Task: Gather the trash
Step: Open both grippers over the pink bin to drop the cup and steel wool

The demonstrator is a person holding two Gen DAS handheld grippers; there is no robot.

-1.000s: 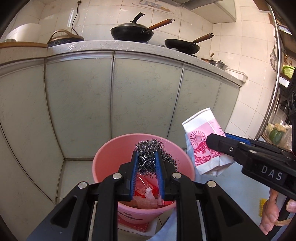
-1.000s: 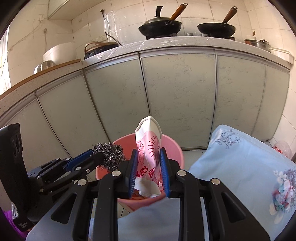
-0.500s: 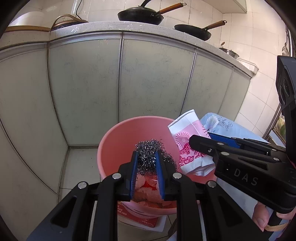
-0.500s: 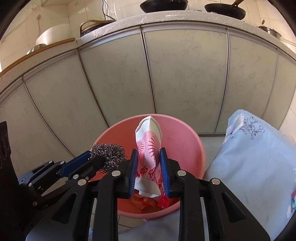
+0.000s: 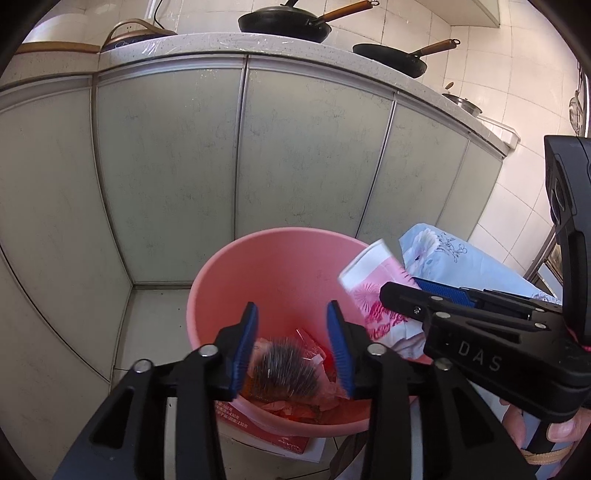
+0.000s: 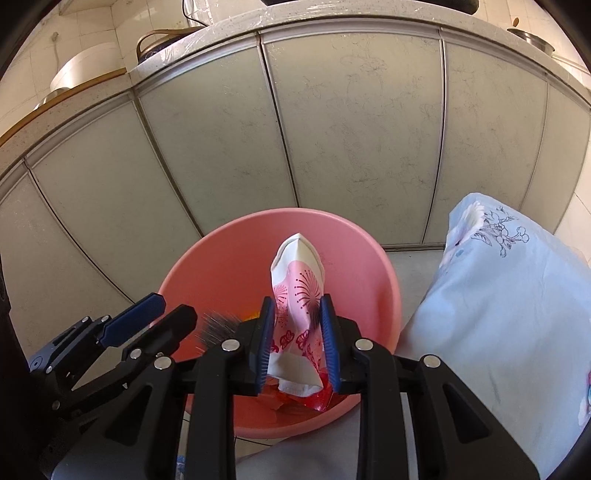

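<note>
The left tool (image 5: 291, 347) hangs over the near rim of the pink bucket (image 5: 258, 254), its blue pads spread wide after just opening, with nothing pressed between them. The steel-wool scrubber (image 5: 282, 376) shows as a motion-blurred grey tuft below the pads, inside the bucket and clear of both, above the red and pale scraps (image 5: 325, 398) lying at the bottom. To the right of the bucket's middle, the right tool (image 6: 297, 339) is pressed together on a pink-and-white printed packet (image 6: 297, 284), which stands upright between its pads with its top end over the bucket's opening and its lower end hanging down toward the scraps. A person's hand (image 5: 546, 432) grips that tool's handle at the lower right of the left wrist view. A red printed carton (image 5: 266, 432) lies flat under the bucket's near edge. Just right of the bucket sits a light blue cushion with a flower print (image 6: 509, 295), touching or nearly touching its wall. Beyond the bucket rise pale green cabinet doors (image 5: 306, 155), and on the worktop (image 5: 207, 46) above them rest two black pans with wooden handles (image 5: 284, 22).
</note>
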